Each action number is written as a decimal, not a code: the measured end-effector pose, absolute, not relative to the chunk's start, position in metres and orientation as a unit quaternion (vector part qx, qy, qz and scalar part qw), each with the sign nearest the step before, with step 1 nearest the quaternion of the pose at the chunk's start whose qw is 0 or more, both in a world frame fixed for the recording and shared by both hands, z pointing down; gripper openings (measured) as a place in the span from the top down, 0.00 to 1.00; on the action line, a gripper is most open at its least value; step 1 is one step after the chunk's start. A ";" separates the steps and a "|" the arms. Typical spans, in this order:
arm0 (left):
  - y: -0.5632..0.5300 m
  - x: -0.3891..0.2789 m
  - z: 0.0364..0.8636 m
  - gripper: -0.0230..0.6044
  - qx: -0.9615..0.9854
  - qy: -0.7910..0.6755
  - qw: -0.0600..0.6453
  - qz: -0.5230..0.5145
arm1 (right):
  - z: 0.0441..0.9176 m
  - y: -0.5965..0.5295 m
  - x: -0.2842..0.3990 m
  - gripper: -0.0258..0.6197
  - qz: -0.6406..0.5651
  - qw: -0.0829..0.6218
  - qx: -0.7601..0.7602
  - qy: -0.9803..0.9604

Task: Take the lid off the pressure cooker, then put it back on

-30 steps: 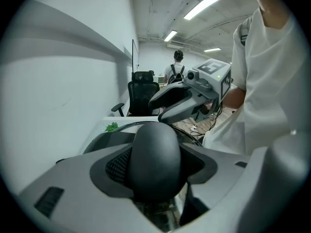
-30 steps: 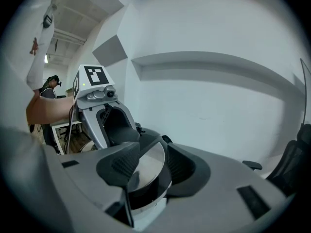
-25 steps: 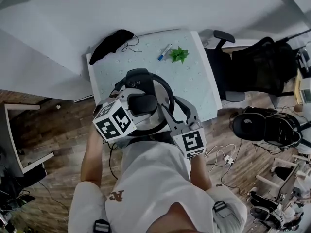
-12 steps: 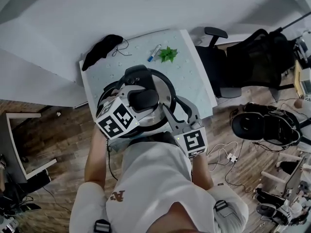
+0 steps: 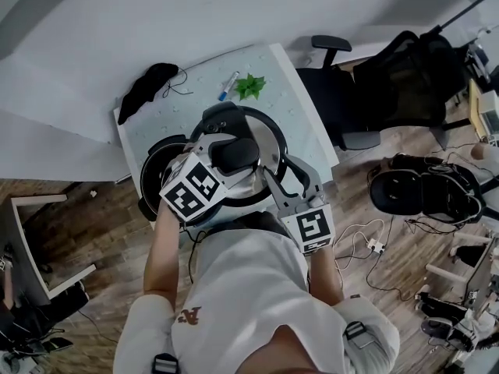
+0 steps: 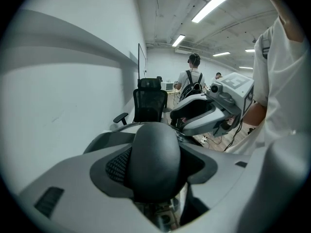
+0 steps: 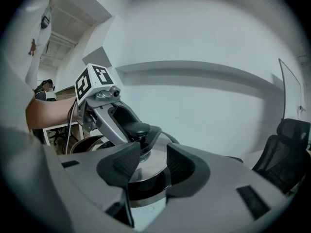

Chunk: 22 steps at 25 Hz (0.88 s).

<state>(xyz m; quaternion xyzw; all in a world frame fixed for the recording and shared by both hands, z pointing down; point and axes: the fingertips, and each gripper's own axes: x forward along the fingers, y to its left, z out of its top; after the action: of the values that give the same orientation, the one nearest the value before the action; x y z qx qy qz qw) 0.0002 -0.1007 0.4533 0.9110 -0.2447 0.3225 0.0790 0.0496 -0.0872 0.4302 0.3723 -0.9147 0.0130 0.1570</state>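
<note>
Clamping the lid (image 5: 263, 146), left gripper (image 6: 155, 164) jaws have carried it rightward off cooker (image 5: 152, 179); right gripper (image 7: 148, 163) jaws apart.

From the middle of the head view, we see a black cloth (image 5: 148, 88) at ten o'clock on the pale table (image 5: 295, 106). A blue pen (image 5: 228, 85) and a green sprig (image 5: 250, 86) lie at twelve. A black bag (image 5: 405, 65) sits at two, and floor cables (image 5: 366, 244) at four.
</note>
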 end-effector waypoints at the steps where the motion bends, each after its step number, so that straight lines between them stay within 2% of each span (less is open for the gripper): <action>1: -0.103 0.006 0.455 0.53 0.911 -0.244 0.080 0.323 | 0.431 -0.088 0.056 0.69 0.015 0.157 0.376 -0.913; 22: -0.148 0.090 0.512 0.53 0.905 -0.242 0.110 0.333 | 0.481 -0.123 0.144 0.71 0.070 0.188 0.426 -0.882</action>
<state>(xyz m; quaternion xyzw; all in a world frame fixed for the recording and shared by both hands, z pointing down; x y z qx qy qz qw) 0.0898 -0.1476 0.5124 0.9047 -0.2421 0.3326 0.1104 0.1437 -0.1231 0.4812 0.4265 -0.8820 0.0697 0.1878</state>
